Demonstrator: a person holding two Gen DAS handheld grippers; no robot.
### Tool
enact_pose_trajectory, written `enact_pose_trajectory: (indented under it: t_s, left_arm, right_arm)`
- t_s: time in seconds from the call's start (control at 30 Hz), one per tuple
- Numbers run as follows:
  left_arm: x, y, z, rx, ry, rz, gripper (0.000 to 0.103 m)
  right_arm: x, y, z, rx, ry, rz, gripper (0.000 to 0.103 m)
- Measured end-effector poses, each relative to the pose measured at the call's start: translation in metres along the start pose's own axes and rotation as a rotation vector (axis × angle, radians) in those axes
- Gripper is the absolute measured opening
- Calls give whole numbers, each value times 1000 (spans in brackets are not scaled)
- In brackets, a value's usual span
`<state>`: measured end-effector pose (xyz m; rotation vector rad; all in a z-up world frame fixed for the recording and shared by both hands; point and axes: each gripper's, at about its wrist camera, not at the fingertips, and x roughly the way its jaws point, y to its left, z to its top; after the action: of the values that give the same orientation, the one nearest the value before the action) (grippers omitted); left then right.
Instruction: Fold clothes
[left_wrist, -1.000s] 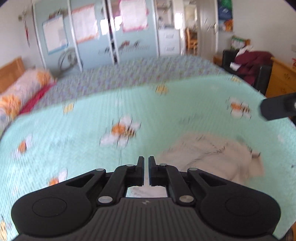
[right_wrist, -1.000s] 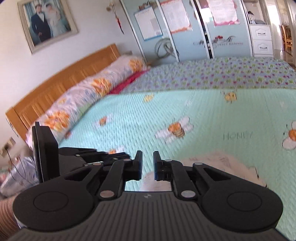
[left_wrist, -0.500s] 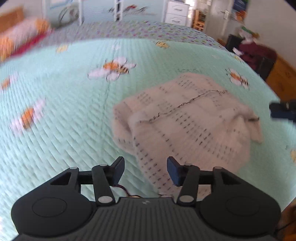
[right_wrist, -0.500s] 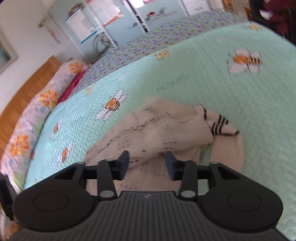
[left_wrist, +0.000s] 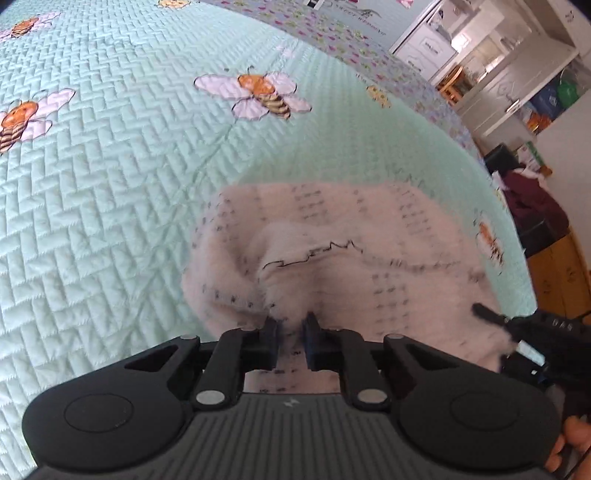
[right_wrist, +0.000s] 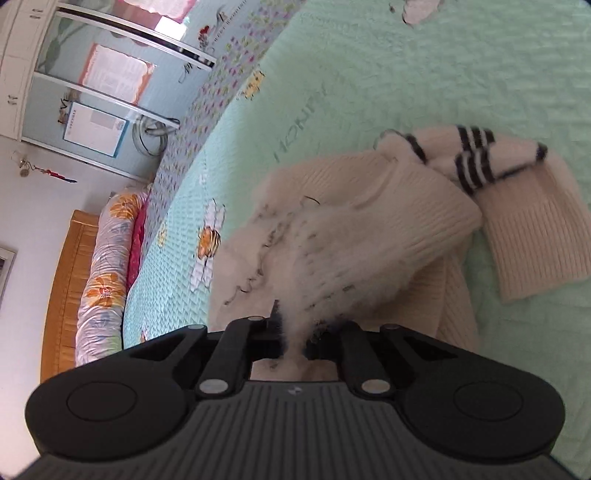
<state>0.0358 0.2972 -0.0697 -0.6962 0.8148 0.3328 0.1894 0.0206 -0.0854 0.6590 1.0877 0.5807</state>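
Note:
A cream knitted sweater (left_wrist: 332, 258) with small dark flecks lies bunched on the mint green bee quilt (left_wrist: 110, 184). My left gripper (left_wrist: 290, 328) is shut on the sweater's near edge, with fabric pinched between the pads. In the right wrist view the sweater (right_wrist: 369, 229) shows ribbed hems and a black-striped cuff (right_wrist: 472, 158). My right gripper (right_wrist: 295, 332) is shut on a fold of the sweater, which rises from between its fingers. The right gripper also shows at the right edge of the left wrist view (left_wrist: 524, 332).
The quilt covers a wide bed with a floral pillow roll (right_wrist: 103, 273) and a wooden headboard (right_wrist: 59, 295) at its far end. Sliding wardrobe doors (right_wrist: 110, 81) stand beyond the bed. A wooden dresser (left_wrist: 561, 280) and a chair with dark red clothes (left_wrist: 532, 199) stand beside it.
Both grippers were open half a second ago and have closed on the sweater's near edge. The right gripper has tilted sideways. The sweater has bunched up nearer both cameras.

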Motion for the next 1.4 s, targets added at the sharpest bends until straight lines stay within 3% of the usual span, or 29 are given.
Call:
enact_pose_trajectory:
  t_s: [0.1, 0.33, 0.53, 0.73, 0.93, 1.13, 1.2, 1.27, 1.33, 1.4]
  left_arm:
    - [-26, -18, 28, 59, -92, -21, 8]
    - [-121, -53, 101, 158, -297, -119, 7]
    - [-205, -46, 143, 223, -452, -135, 7]
    - [-259, -11, 182, 242, -540, -80, 7]
    - [-268, 27, 195, 264, -552, 19, 7]
    - [-219, 72, 150, 263, -426, 154, 7]
    - [-187, 91, 123, 237, -341, 186, 8]
    - [-150, 112, 93, 194, -238, 213, 8]
    - [-116, 132, 62, 153, -144, 241, 8]
    - [-96, 148, 35, 102, -82, 247, 8]
  right_arm:
    - [-27, 51, 6, -225, -120, -29, 5]
    - [-109, 203, 37, -519, -317, 115, 5]
    - [-155, 321, 34, -722, -379, 254, 5]
    - [-162, 383, 24, -808, -405, 313, 5]
    - [-129, 386, 10, -789, -331, 341, 5]
    - [-74, 331, -35, -747, -182, 293, 5]
    - [-47, 292, -54, -724, -124, 231, 5]
    - [-13, 246, -71, -714, -78, 103, 5]
    - [26, 195, -84, -666, 41, -39, 9]
    - [37, 161, -93, -597, 119, -96, 15]
